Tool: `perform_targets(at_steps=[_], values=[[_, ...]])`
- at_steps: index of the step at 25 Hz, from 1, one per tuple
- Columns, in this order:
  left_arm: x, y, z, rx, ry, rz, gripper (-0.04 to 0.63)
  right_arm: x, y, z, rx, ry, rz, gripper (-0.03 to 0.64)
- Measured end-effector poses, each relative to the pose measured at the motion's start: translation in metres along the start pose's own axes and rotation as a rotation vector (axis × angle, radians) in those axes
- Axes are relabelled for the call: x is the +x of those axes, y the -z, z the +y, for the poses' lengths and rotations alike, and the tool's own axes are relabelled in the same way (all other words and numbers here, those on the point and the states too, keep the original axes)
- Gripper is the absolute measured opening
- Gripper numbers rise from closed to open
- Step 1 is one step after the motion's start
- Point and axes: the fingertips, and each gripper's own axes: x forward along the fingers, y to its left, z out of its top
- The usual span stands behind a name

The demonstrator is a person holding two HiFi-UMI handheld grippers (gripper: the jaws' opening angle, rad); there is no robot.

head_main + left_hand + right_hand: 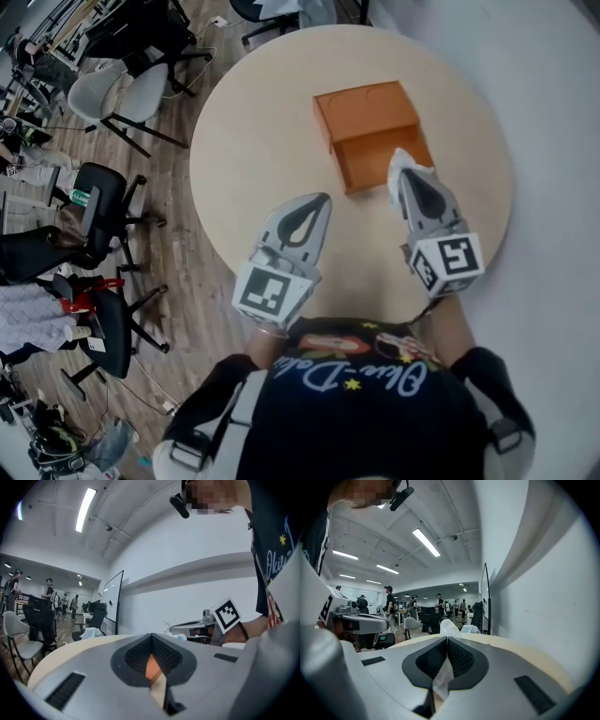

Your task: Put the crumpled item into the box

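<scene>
Right tool (403,173): the jaws are pressed together on the crumpled paper (404,161). A white tuft stands out past the tips, and more paper fills the slit between the pads in the right gripper view.
Left tool (322,201): the jaws are drawn together with nothing held. It hangs over the desk (262,131) at 7 o'clock of the box.
Box (366,111): orange and open, toward 1 o'clock of the desk's middle, with the open compartment on its 6 o'clock side.
Paper position: at the box's 4 o'clock corner, held in the tool and not yet inside.
Risk, missed drop: the paper sits at the corner, not over the middle of the compartment. Released here, it could land on the rim or on the desk outside.
Risk, clinging: the thin paper is pinched deep between ribbed pads. It may stick to one pad as the jaws part and be carried away.
Risk, knocked box: nothing steadies the box, so a touch from the tool tip could shift it.
Hidden: the right tool covers part of the compartment floor. The paper's height above the rim is probably not readable from overhead. The right gripper view shows no box.
</scene>
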Motion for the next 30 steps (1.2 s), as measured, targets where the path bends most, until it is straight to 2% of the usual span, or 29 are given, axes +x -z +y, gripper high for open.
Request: perform_targets(at_steps=[5, 14, 24, 30], values=[[0.014, 0.012, 0.016, -0.019, 0.025, 0.019, -0.008, 0.029, 0.019, -0.015, -0.001, 0.047, 0.067, 0.002], [0.023, 0.027, 0.028, -0.046, 0.036, 0.036, -0.008, 0.067, 0.059, -0.032, 0.007, 0.064, 0.165, 0.002], [0.027, 0.033, 0.042, -0.057, 0.018, 0.05, -0.008, 0.102, 0.089, -0.038, -0.014, 0.055, 0.24, 0.002], [0.033, 0.033, 0.045, -0.06, 0.027, 0.056, -0.008, 0.121, 0.109, -0.036, -0.066, 0.028, 0.312, 0.002]])
